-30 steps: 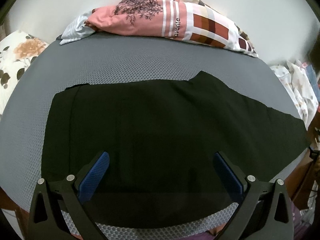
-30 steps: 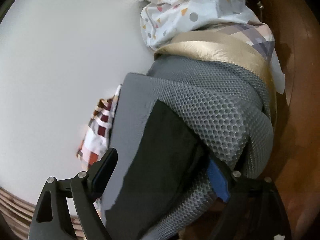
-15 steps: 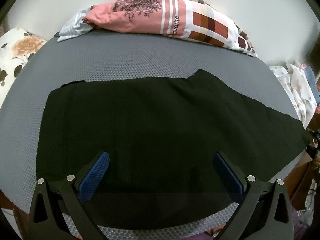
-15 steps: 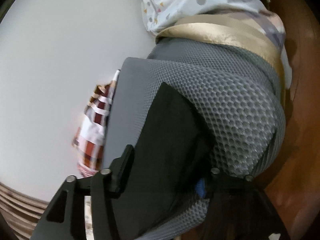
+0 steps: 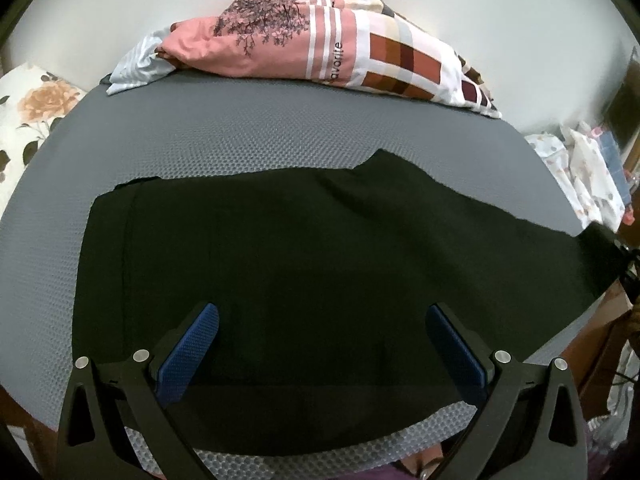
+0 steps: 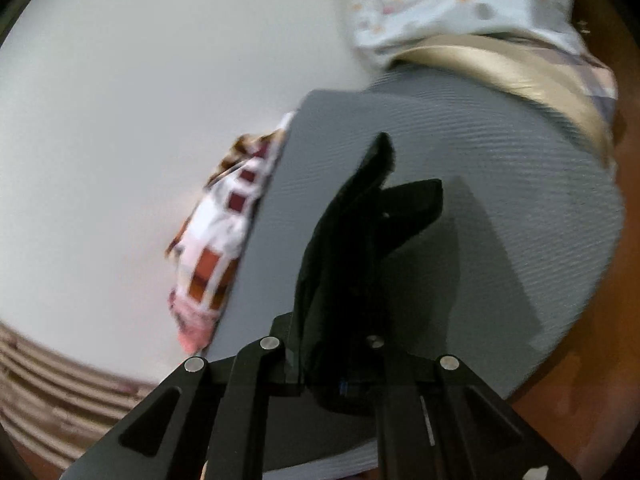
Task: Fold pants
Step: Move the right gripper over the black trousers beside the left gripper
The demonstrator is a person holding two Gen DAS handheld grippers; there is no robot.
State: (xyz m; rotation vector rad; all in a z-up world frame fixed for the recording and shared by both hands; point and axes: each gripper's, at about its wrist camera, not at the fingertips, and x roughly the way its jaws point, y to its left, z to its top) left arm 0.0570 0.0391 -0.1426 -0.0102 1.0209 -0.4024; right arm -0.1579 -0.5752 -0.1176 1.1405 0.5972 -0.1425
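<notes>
Black pants (image 5: 320, 260) lie spread flat across the grey mesh mattress (image 5: 280, 136), one leg reaching to the right edge. My left gripper (image 5: 322, 312) hovers open over the near part of the pants, with nothing pinched between its blue pads (image 5: 188, 352). In the right wrist view, my right gripper (image 6: 340, 360) is closing its jaws on the leg end of the pants (image 6: 352, 248). That end stands bunched and lifted off the mattress (image 6: 520, 200). The cloth hides the right gripper's pads.
A pink and checked quilt (image 5: 340, 60) lies along the far edge by the white wall. A floral pillow (image 5: 28, 112) sits at the left. Patterned white bedding (image 5: 588, 172) is heaped past the mattress's right end, over gold fabric (image 6: 520, 76). Brown floor (image 6: 580, 380) lies beyond.
My right gripper went from wide open around the leg end to closed on it and rose, lifting the cloth. The left gripper stayed put and open.
</notes>
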